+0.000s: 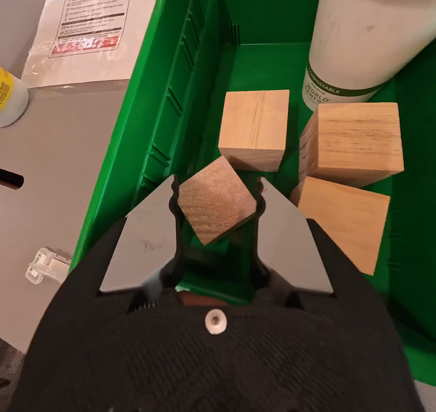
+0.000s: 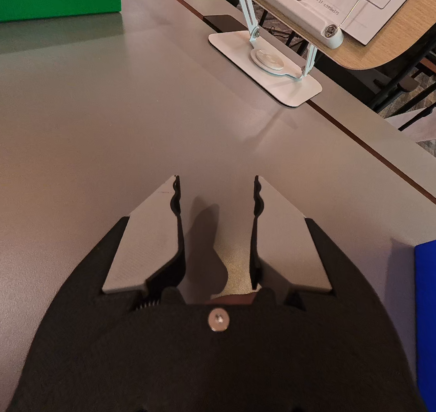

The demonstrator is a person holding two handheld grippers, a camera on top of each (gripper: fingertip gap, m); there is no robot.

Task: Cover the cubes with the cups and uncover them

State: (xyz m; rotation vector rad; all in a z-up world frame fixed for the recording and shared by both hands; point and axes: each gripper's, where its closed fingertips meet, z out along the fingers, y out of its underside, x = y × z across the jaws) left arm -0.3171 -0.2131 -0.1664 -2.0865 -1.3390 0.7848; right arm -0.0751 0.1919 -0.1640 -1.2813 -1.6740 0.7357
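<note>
We count four pale wooden cubes and one cup, all inside the green bin (image 1: 179, 75). The first cube (image 1: 215, 202) is darker on its visible face, turned corner-on like a diamond, and sits between the pads of the left gripper (image 1: 217, 181), its side corners touching both pads. The second cube (image 1: 254, 129) stands square just beyond it, near the bin's left wall. The third cube (image 1: 356, 141) lies to the right, tilted and resting on the fourth cube (image 1: 339, 224). We note the cup (image 1: 361, 37) is white paper with a dark green band near its base, leaning at the far right.
</note>
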